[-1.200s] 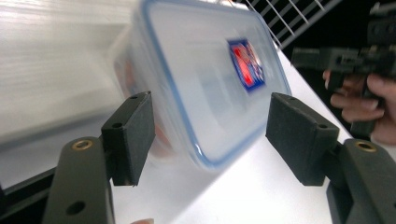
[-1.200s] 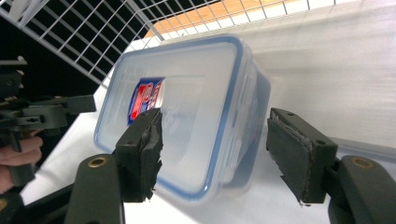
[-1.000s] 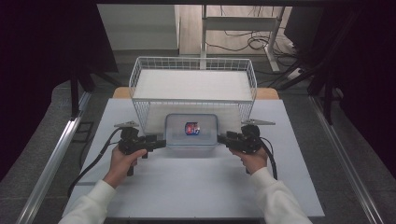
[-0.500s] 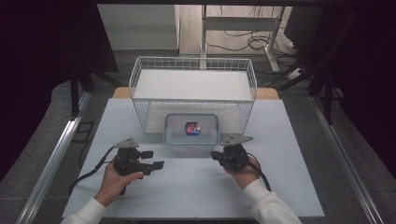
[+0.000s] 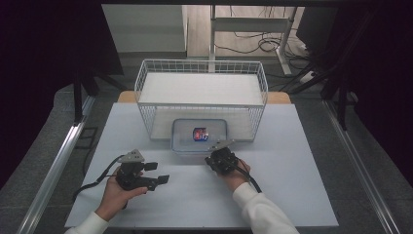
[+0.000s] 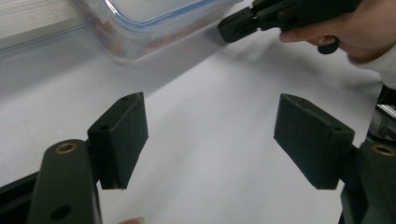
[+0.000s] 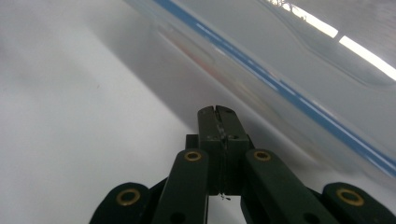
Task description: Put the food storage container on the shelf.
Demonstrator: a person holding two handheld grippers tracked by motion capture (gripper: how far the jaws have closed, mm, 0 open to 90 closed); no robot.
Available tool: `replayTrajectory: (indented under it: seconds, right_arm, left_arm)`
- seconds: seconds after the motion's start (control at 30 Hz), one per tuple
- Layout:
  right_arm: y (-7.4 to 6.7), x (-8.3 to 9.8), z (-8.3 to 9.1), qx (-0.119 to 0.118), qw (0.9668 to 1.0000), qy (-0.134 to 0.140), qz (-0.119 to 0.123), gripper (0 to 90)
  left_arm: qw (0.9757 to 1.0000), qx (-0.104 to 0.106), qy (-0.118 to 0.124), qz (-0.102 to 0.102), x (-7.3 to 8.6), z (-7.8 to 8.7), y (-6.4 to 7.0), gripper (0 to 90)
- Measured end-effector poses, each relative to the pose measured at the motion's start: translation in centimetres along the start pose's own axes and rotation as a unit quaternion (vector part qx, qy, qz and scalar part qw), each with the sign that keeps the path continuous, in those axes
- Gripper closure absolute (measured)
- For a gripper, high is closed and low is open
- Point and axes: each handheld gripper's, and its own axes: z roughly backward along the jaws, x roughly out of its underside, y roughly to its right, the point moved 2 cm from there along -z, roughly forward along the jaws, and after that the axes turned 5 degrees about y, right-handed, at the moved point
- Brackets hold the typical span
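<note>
A clear lidded container [image 5: 199, 137] with a blue seal stands at the table's middle, just in front of the wire basket [image 5: 202, 92]. A red and blue item [image 5: 200, 133] lies inside it. My right gripper [image 5: 212, 157] is shut with nothing in it, tips low by the container's front right edge; in the right gripper view the closed jaws [image 7: 217, 112] point at the container wall [image 7: 289, 98]. My left gripper [image 5: 159, 173] sits left of and nearer than the container. Its jaws [image 6: 210, 135] have just been opening and stand open, nothing between them.
The white table [image 5: 292, 185] has free room on both sides of the container. The left gripper view takes in the container's corner [image 6: 154, 23] and, farther off, the right gripper in a hand [image 6: 285, 14]. Metal rails run along the floor on both sides.
Both hands drew back from the container's sides toward the near table edge. The right gripper closed and then shifted left and down to the container's front edge. The left jaws widened.
</note>
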Motion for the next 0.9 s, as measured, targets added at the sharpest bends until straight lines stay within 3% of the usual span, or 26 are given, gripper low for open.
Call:
replayTrajectory:
  seconds: [0.17, 0.3, 0.4, 0.5, 0.9]
  right_arm:
    - [-0.5, -0.7, -1.2, -0.007, 1.0, 0.007, -0.001, 89.0]
    - [-1.0, -0.9, -1.7, 0.0, 0.9999, 0.012, -0.007, 89.0]
    - [-0.8, -1.4, -1.7, 0.002, 0.9993, 0.028, -0.025, 89.0]
    - [-0.6, -1.9, -1.8, 0.007, 0.9993, 0.03, -0.023, 89.1]
    - [1.1, -3.8, -3.2, 0.029, 0.9972, 0.042, -0.054, 89.0]
  left_arm:
    - [1.0, -0.004, 0.001, -0.006, 0.0, 0.2, -0.1, 25.5]
    - [1.0, -0.005, 0.005, -0.005, -0.1, 0.5, -0.1, 25.1]
    - [0.9999, -0.002, 0.006, -0.012, -0.1, 0.7, -0.1, 24.2]
    - [0.9999, 0.002, 0.008, -0.015, -0.1, 0.8, -0.1, 24.3]
    - [0.9997, -0.001, -0.003, -0.026, 0.1, 0.6, -0.1, 24.0]
